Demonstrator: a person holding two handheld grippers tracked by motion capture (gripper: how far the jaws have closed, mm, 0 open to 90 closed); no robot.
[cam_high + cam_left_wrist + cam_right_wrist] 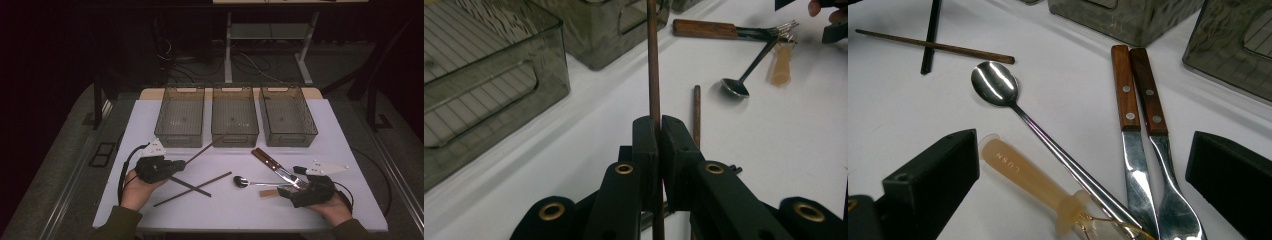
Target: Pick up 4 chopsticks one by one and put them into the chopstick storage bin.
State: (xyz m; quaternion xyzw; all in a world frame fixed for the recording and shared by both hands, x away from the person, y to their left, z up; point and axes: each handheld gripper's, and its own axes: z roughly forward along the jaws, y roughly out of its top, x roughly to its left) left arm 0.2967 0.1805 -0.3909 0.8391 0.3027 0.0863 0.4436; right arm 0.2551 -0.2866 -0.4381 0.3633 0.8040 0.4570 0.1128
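White table stands amid dark room.

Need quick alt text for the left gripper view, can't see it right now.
The left tool is shut on a brown chopstick that runs up between its black jaws. A clear bin sits at left; a spoon lies at upper right on the white table.

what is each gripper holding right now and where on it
Left gripper clamps a brown chopstick near its lower end. Right gripper is open, holding nothing.
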